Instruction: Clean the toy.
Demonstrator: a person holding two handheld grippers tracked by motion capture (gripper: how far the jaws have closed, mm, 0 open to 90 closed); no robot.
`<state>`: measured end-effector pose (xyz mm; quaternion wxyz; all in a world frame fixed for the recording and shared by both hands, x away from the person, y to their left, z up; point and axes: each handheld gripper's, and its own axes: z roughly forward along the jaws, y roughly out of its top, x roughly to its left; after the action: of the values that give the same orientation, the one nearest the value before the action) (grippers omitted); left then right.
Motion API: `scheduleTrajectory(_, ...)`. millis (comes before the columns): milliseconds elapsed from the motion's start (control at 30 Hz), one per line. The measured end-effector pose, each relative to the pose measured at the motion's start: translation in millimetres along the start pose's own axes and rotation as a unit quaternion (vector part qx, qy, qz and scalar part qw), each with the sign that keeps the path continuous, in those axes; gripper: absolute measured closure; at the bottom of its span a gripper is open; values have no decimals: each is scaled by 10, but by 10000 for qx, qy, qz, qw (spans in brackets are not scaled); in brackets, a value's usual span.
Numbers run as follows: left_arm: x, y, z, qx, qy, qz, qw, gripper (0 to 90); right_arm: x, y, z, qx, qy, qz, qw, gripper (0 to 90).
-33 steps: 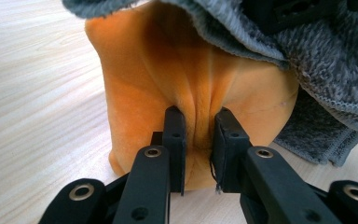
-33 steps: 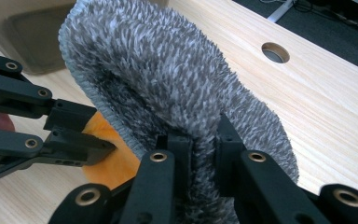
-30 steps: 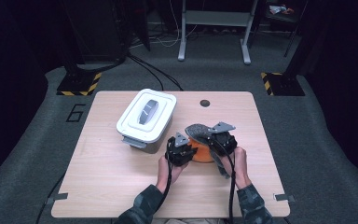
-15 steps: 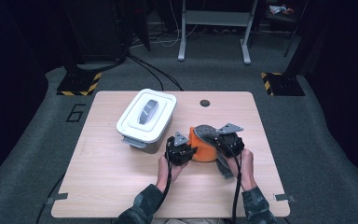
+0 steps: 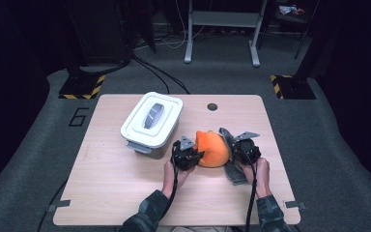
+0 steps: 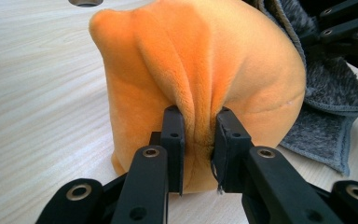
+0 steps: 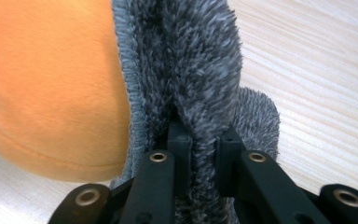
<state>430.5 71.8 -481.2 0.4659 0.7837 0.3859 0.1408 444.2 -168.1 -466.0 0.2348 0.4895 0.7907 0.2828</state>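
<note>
We have an orange plush piece (image 6: 200, 88) pinched at mid-table, a fold of its pile caught between the jaws of our left gripper (image 6: 196, 140), which stand nearly closed on the fabric. It bulges up and away from that claw like a soft dome, its far flank pressed against a grey fleece cloth (image 7: 200, 70). That cloth is in the grip of our right gripper (image 7: 199, 140), whose jaws are all but shut on a raised ridge of the shaggy pile; the rest of it trails back under and behind that claw onto the wooden table (image 5: 125, 193).

From above, the orange plush (image 5: 212, 150) sits directly between our two claws, the left gripper (image 5: 193, 157) on one side, the right gripper (image 5: 239, 152) on the other, with the grey cloth (image 5: 232, 169) draped beside and beneath the right one. Beyond the left claw, just apart from it, stands a white lidded bin (image 5: 152, 123), its lid on.

We judge the step in hand to be separating the two soft pieces, or peeling the grey cloth off the orange one. The next move calls for both pinches to hold firm while the claws draw apart, slowly enough that neither fold slips out of its jaws.
</note>
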Motion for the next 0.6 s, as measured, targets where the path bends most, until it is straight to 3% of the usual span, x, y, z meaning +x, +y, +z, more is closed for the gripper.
scheduleTrajectory(67, -9, 6, -2, 6, -2, -15, 10000, 760, -11, 3, -43, -71, 1, 16, 10000, 811)
scheduleTrajectory(167, -24, 17, -2, 6, -2, 18, 10000, 760, 9, 59, -191, -471, 76, 58, 9988, 812)
scheduleTrajectory(267, -30, 29, -2, 24, 11, 52, 10000, 760, 97, 182, -370, -740, 151, -204, 9969, 812)
scheduleTrajectory(400, -44, 34, 1, 10, -3, 45, 10000, 759, 289, 357, -514, -1078, 341, -569, 9920, 812)
scheduleTrajectory(500, -49, 43, -7, 53, -11, 115, 9999, 758, 440, 460, -513, -1138, 486, -784, 9892, 811)
scheduleTrajectory(600, -48, 42, -7, 47, -31, 88, 9999, 758, 533, 513, -407, -999, 555, -896, 9894, 811)
